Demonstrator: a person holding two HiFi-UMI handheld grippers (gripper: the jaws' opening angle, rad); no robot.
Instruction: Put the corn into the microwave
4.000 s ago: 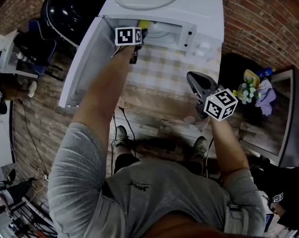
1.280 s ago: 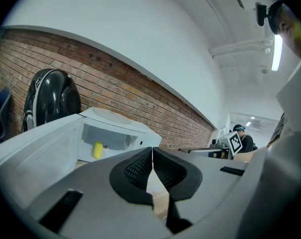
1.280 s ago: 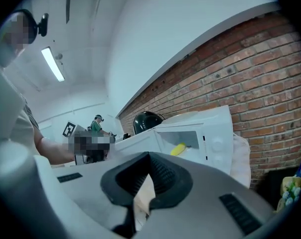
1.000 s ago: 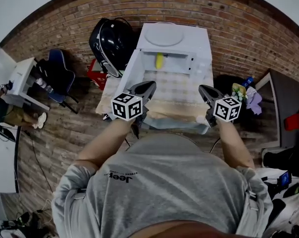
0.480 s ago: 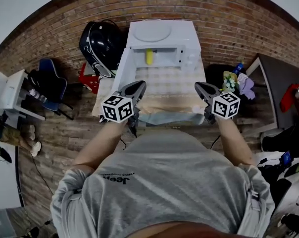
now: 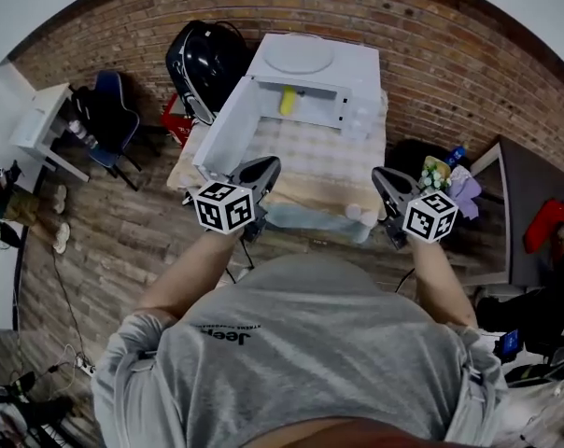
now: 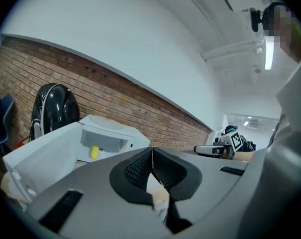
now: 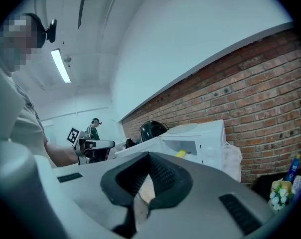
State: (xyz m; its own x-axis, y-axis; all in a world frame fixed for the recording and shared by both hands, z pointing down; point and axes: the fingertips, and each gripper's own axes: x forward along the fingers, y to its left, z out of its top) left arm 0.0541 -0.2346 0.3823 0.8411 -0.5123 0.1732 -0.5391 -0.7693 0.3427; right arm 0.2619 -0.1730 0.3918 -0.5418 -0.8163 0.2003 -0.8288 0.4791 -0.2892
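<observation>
The yellow corn (image 6: 288, 101) lies inside the white microwave (image 6: 357, 77), whose door (image 6: 228, 129) hangs open to the left. Both grippers are held back from it, over the near edge of the table. My left gripper (image 6: 264, 169) is shut with nothing between its pads. My right gripper (image 6: 382, 177) is also shut and empty. In the left gripper view the corn (image 7: 94, 152) shows in the microwave's (image 7: 121, 132) cavity beyond the shut left gripper (image 7: 152, 152). The right gripper view shows the corn (image 8: 181, 154) past the shut right gripper (image 8: 149, 157).
The microwave stands on a table with a checked cloth (image 6: 319, 161) against a brick wall (image 6: 450, 35). A black helmet-like object (image 6: 205, 59), a blue chair (image 6: 109, 115) and a white side table (image 6: 44, 119) are on the left. Flowers (image 6: 438, 171) and a dark cabinet (image 6: 534, 213) are on the right.
Four seconds ago my left gripper was at the microwave's mouth with the corn. Now the corn lies inside and both grippers have drawn back toward the person, still shut.
</observation>
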